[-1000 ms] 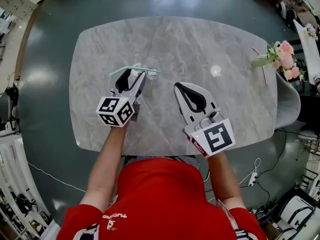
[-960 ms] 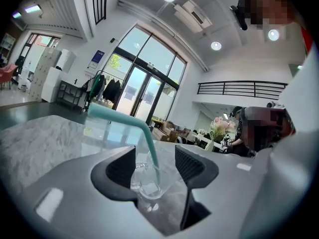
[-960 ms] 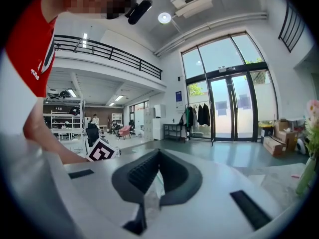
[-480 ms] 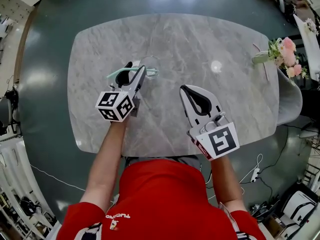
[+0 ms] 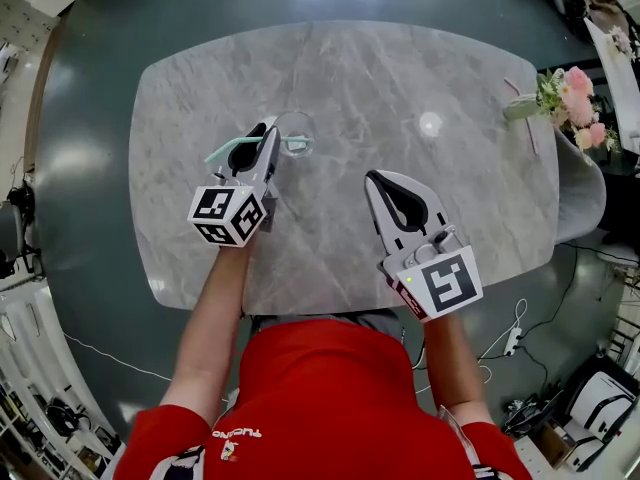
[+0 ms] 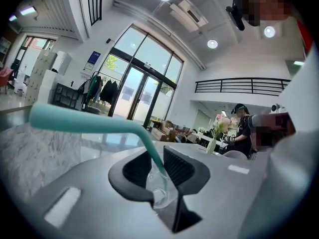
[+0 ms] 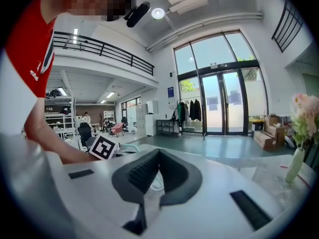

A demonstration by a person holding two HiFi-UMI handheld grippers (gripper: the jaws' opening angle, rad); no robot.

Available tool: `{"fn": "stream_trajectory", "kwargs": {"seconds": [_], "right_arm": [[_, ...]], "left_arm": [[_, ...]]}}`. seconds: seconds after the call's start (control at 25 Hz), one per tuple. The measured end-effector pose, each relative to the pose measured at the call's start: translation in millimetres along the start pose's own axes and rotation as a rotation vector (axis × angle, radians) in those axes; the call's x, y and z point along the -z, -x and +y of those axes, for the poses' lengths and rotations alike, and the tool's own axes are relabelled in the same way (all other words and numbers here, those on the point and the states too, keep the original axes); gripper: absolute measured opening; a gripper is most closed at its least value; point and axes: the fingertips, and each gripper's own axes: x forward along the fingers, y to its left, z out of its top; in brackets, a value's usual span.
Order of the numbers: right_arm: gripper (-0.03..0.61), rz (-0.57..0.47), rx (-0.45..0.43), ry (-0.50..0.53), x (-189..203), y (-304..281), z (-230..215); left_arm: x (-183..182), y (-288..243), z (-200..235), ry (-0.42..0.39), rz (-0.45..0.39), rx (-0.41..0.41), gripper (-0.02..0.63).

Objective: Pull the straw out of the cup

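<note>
- The straw (image 6: pixel 84 125) is stood in the clear cup (image 5: pixel 297 128) on the marble table (image 5: pixel 450 218), with its bent top laid over toward the left. The jaws of the left gripper (image 5: pixel 266 134) are being closed on the shaft just below the bend, and the pads appear to be meeting it.
- The right gripper (image 5: pixel 374 176) is held with its jaws pressed together on nothing, well apart from the cup, so the cup is steadied by nothing.
- If the straw is drawn out at a slant, it may be wedged against the rim, and the light cup may be lifted, dragged or tipped over with it.
- If the pinch is made too lightly, the smooth shaft may be let slide through the pads; if too hard, it may be flattened or kinked near the bend.
- As the grip is taken close above the rim, the cup itself may be knocked by the jaw tips.
</note>
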Motion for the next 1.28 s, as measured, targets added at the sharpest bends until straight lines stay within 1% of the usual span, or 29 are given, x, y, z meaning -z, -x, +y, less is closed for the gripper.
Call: {"fn": "stream_trajectory", "kwargs": {"seconds": [0.08, 0.2, 0.44, 0.8, 1.28], "right_arm": [[0.0, 0.001, 0.005, -0.002, 0, 1, -1], [0.0, -0.001, 0.007, -0.003, -1, 1, -1], [0.001, -0.005, 0.003, -0.004, 0, 1, 0], [0.0, -0.022, -0.01, -0.006, -3, 0, 4], [0.0, -0.066, -0.02, 0.002, -16, 6, 18]], "left_arm": [[-1, 0, -2, -0.012, -0.004, 0.001, 0.061], [-3, 0, -4, -0.029, -0.003, -0.004, 0.041], [-7, 3, -5, -0.048, -0.013, -0.011, 0.034], [-24, 16, -22, -0.118, -0.032, 0.011, 0.032], [-64, 54, -52, -0.19, -0.108, 0.049, 0.031]]}}
